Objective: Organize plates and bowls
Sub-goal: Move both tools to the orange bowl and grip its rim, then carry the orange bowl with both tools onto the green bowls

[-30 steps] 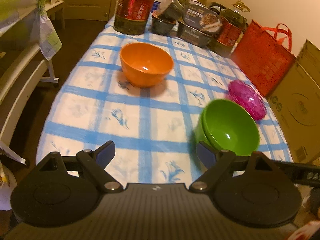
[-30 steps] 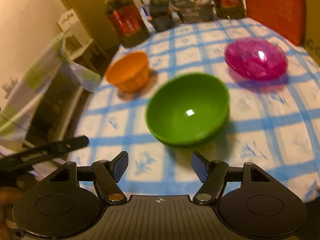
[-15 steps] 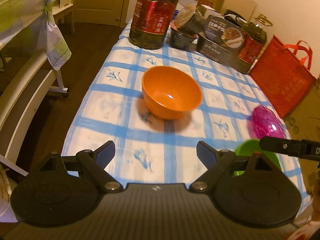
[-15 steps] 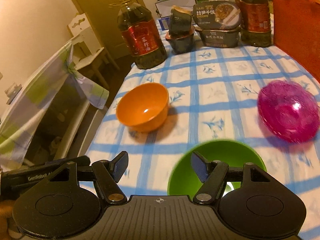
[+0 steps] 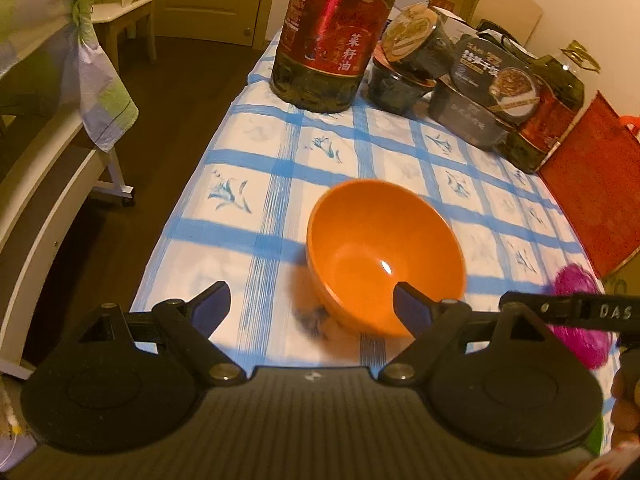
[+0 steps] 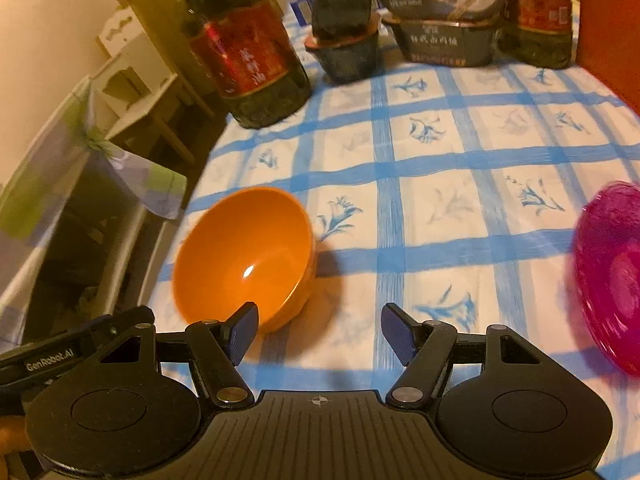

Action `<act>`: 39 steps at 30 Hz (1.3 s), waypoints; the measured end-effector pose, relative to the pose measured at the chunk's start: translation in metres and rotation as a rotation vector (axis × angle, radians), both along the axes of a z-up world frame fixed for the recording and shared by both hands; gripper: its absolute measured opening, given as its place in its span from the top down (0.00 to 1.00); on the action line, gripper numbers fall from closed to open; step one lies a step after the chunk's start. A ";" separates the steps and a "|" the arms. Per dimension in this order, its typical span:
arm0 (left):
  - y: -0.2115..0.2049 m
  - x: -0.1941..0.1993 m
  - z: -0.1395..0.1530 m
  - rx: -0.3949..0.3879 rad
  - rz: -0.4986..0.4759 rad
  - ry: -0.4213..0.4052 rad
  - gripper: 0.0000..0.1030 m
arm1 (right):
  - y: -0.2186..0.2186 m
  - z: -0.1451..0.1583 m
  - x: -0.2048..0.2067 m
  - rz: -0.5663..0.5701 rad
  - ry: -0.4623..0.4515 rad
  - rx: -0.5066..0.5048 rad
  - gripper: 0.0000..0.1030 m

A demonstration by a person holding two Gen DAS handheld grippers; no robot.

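Orange bowl looks like the target — left gripper and right gripper both gape wide, empty, so I'd straddle its near rim before squeezing.

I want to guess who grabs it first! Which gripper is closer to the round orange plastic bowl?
Left, though only narrowly. The left gripper has the round orange plastic bowl between its open fingers' line; the right gripper points past it, bowl off leftward.
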State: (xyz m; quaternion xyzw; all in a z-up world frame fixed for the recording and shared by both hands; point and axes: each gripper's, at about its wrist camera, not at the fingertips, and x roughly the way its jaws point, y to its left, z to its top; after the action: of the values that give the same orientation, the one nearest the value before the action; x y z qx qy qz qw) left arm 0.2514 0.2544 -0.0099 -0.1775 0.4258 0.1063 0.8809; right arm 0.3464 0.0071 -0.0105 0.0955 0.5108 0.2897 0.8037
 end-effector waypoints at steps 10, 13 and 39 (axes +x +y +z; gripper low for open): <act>0.017 0.051 -0.026 -0.017 0.002 0.045 0.29 | 0.027 -0.030 0.042 0.018 0.057 -0.008 0.45; 0.017 0.058 -0.031 -0.003 -0.024 0.055 0.35 | 0.034 -0.036 0.047 0.026 0.065 -0.020 0.50; 0.006 0.061 -0.034 0.050 -0.111 0.094 0.94 | 0.054 -0.038 0.036 0.038 0.089 -0.044 0.90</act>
State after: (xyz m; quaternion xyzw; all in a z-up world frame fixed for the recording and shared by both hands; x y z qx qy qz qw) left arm 0.3126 0.2604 -0.0443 -0.1267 0.4729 0.0761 0.8687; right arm 0.3826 0.0613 -0.0486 0.0811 0.5540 0.2891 0.7765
